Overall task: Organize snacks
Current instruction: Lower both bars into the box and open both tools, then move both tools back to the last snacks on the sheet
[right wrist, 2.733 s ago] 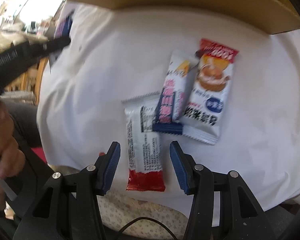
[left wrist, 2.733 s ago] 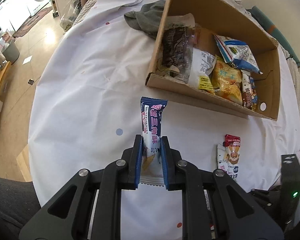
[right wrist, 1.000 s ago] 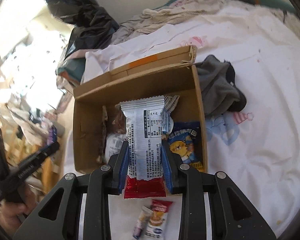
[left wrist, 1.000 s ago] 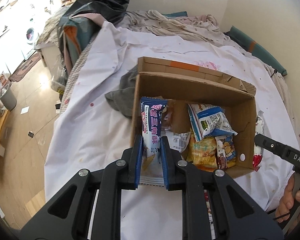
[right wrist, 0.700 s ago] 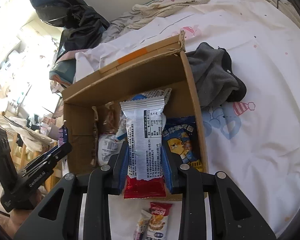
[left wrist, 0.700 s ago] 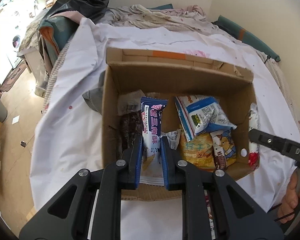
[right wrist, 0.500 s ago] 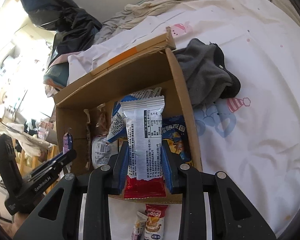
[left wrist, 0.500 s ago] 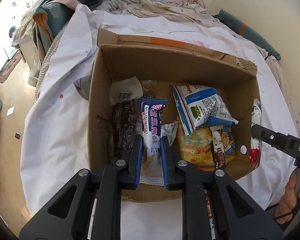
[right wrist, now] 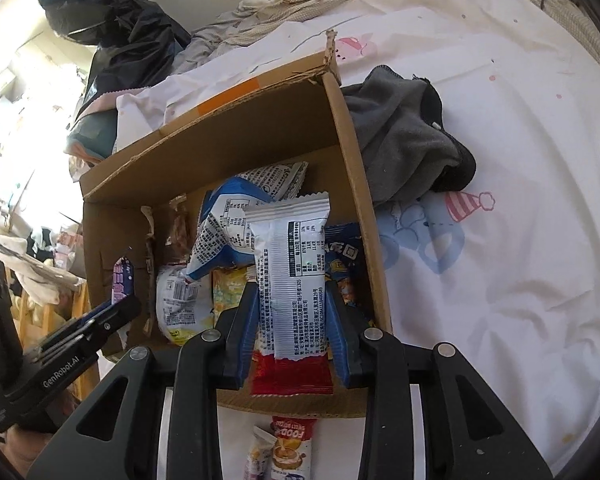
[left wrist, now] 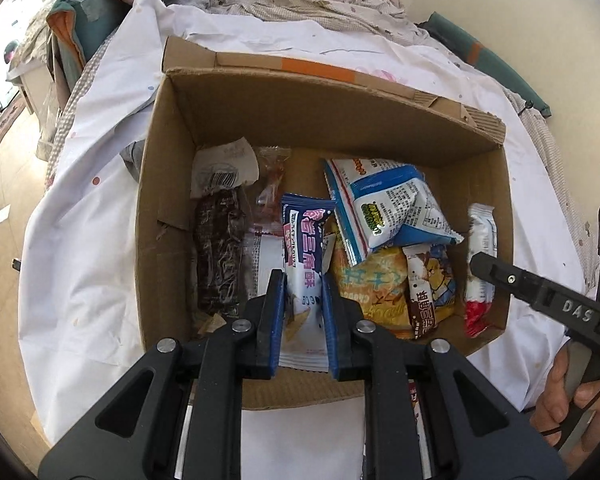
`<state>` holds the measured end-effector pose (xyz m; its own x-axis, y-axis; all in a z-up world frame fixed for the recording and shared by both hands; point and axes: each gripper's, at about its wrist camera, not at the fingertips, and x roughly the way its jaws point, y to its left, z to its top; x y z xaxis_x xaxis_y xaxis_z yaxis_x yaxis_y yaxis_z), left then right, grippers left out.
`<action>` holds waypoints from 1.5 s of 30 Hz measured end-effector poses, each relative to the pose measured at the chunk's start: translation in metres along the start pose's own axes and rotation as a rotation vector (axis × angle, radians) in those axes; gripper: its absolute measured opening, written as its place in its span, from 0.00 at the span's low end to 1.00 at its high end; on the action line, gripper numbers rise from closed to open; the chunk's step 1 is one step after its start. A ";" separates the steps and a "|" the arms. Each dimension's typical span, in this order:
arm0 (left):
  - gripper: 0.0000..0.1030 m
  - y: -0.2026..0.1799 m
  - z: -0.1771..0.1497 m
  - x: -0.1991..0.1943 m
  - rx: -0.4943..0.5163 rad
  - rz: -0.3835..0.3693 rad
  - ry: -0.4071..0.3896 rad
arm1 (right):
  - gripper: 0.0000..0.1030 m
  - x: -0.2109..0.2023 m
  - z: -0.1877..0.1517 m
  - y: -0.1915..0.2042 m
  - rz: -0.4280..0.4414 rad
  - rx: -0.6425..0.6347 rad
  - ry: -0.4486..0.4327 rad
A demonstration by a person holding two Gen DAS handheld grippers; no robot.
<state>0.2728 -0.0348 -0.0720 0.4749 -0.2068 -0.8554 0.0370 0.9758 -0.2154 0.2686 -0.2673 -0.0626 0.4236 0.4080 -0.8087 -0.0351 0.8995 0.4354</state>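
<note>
An open cardboard box (left wrist: 380, 116) holding several snack packs sits on a white sheet. My left gripper (left wrist: 302, 286) is shut on a blue and white snack bar (left wrist: 303, 256) and holds it over the box's near left part. My right gripper (right wrist: 290, 292) is shut on a white snack pack with a red end (right wrist: 290, 280) and holds it over the box (right wrist: 352, 168) near its right wall. That pack and gripper also show in the left wrist view (left wrist: 480, 264) at the box's right wall. The left gripper shows in the right wrist view (right wrist: 116, 308).
Two more snack packs (right wrist: 284, 456) lie on the sheet just in front of the box. A grey cloth (right wrist: 408, 136) lies against the box's side. Piled bedding and a black bag (right wrist: 116, 44) lie beyond. The sheet's edge drops to the floor (left wrist: 4, 184) at left.
Both grippers lifted their snacks off the sheet and carried them over the open box, then moved closer and lower toward its inside.
</note>
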 end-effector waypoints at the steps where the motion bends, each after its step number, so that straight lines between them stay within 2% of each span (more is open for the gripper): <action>1: 0.16 0.000 0.000 0.001 0.006 0.013 0.012 | 0.60 -0.001 0.000 -0.002 0.041 0.020 -0.002; 2: 0.17 0.001 -0.001 0.002 0.009 0.020 0.020 | 0.68 -0.003 0.000 -0.003 0.069 0.034 -0.010; 3: 0.26 0.002 -0.001 0.003 0.005 0.024 0.027 | 0.70 -0.006 0.001 -0.002 0.074 0.037 -0.023; 4: 0.43 0.003 -0.002 0.003 -0.003 0.026 0.028 | 0.71 -0.008 0.001 -0.001 0.064 0.029 -0.033; 5: 0.52 0.004 -0.002 0.002 -0.011 0.027 0.025 | 0.71 -0.009 0.001 0.000 0.052 0.020 -0.040; 6: 0.68 0.005 -0.002 0.001 -0.020 0.028 0.019 | 0.71 -0.010 0.002 0.001 0.049 0.017 -0.045; 7: 0.74 0.006 -0.003 -0.001 -0.027 0.031 0.009 | 0.71 -0.012 0.001 0.000 0.061 0.022 -0.047; 19: 0.74 0.006 -0.005 -0.009 -0.027 0.033 -0.006 | 0.71 -0.015 0.003 -0.001 0.058 0.025 -0.048; 25: 0.74 -0.004 -0.009 -0.018 0.005 0.005 -0.020 | 0.71 -0.023 -0.003 0.002 0.039 0.022 -0.068; 30: 0.74 -0.008 -0.016 -0.030 0.019 0.013 -0.040 | 0.71 -0.032 -0.014 0.002 0.030 0.035 -0.072; 38: 0.74 -0.014 -0.035 -0.044 0.056 0.024 -0.049 | 0.71 -0.044 -0.036 -0.004 0.010 0.057 -0.045; 45: 0.74 -0.021 -0.060 -0.045 0.070 0.021 -0.023 | 0.71 -0.042 -0.067 -0.021 0.035 0.153 0.032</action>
<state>0.1979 -0.0505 -0.0567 0.4967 -0.1849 -0.8480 0.0876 0.9827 -0.1629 0.1910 -0.2927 -0.0638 0.3952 0.4458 -0.8031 0.0902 0.8513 0.5169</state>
